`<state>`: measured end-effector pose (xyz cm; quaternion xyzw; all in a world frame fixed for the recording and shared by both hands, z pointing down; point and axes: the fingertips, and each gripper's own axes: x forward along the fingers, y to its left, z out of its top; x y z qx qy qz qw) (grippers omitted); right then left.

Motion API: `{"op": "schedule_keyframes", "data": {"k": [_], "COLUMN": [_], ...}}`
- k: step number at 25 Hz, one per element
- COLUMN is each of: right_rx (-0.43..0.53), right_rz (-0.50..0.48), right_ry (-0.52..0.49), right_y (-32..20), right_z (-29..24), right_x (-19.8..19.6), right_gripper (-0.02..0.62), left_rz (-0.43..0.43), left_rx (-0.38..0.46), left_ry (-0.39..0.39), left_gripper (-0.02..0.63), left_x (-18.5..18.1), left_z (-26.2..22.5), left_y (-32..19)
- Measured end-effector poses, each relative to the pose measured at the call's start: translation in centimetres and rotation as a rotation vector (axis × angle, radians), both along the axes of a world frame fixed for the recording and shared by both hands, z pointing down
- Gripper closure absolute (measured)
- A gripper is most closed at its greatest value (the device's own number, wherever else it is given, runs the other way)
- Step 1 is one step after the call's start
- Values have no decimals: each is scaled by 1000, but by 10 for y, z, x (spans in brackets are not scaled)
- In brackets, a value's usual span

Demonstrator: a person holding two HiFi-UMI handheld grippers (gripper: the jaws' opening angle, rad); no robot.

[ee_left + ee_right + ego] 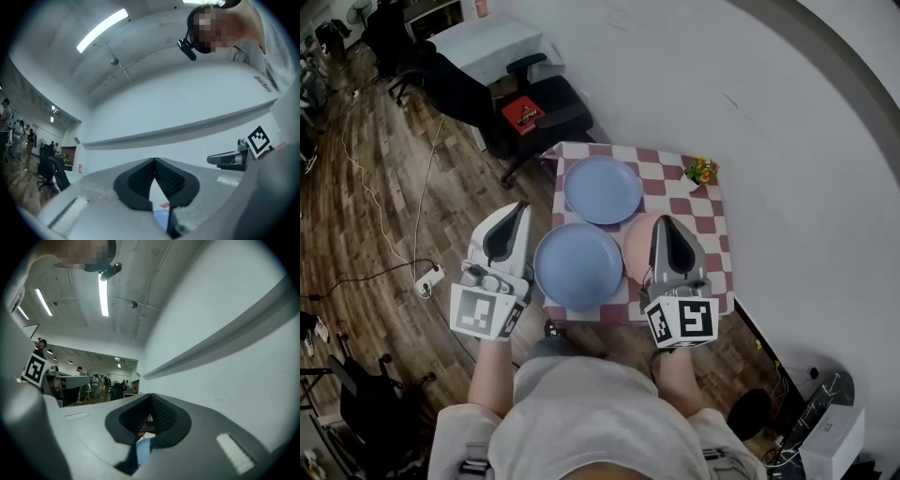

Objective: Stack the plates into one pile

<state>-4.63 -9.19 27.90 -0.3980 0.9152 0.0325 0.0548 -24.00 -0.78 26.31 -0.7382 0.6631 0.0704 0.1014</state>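
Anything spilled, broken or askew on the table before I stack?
Nothing stands out. Far blue plate, near blue plate and pink plate lie flat, unstacked, on the cloth; flowers stand upright at its corner.

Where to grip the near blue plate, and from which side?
Pinch the near blue plate at its left rim, coming in low from the left with the left hand-held gripper. The plate lies flat, so only the rim offers a hold, and that edge seems to overhang the checkered cloth.

Pink plate half hidden behind right hand-held gripper; corner item maybe flowers, too small.
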Motion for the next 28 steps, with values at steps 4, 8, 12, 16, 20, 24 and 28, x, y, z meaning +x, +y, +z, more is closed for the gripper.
{"op": "schedule_keyframes", "data": {"k": [4,8,12,16,20,24,28], "right_rx": [-55,-132,-252,-421,-613,-772,-911], "right_rz": [46,100,150,216,272,311,332], "right_ry": [12,38,67,60,32,52,65], "right_y": [-12,-19,-24,-25,-16,1,23], "right_z": [17,45,87,141,196,247,293], "right_x": [-16,-21,-17,-6,7,15,20], "right_gripper": [594,594,594,594,594,586,552], "left_rz": [64,121,189,262,282,288,286], "left_rx": [-52,-125,-232,-379,-549,-708,-823], "left_ry": [15,22,42,74,67,106,132], "left_gripper": [601,601,601,601,601,545,516], "left_x": [-16,-23,-23,-18,-18,-23,-29], "left_z": [15,41,83,140,203,261,306], "left_y": [-22,-43,-66,-82,-87,-84,-78]}}
